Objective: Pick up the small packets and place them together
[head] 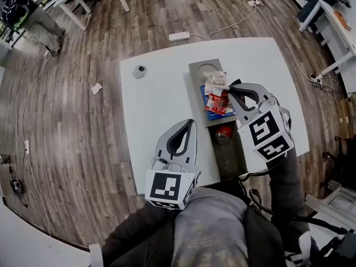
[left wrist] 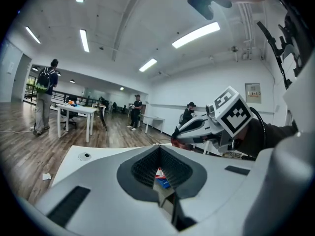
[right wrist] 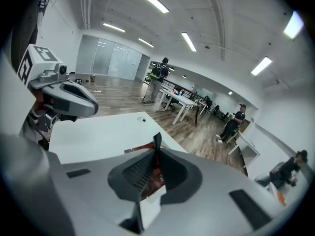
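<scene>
A long grey tray (head: 198, 71) lies across the middle of the white table (head: 156, 104). Small packets, white, red and blue, are heaped in its middle section (head: 214, 83). One more red packet (head: 223, 133) lies in the dark near section. My right gripper (head: 232, 87) hangs over the heap, shut on a red packet (right wrist: 151, 175) that shows between its jaws (right wrist: 156, 139). From the left gripper view, red shows at its tip (left wrist: 178, 142). My left gripper (head: 189, 124) hovers left of the tray, jaws together (left wrist: 159, 149), holding nothing.
A small round disc (head: 139, 71) sits near the table's far left corner. On the wooden floor lie a power strip (head: 179, 36) with its cable and a paper scrap (head: 96, 88). White desks and several people stand around the room.
</scene>
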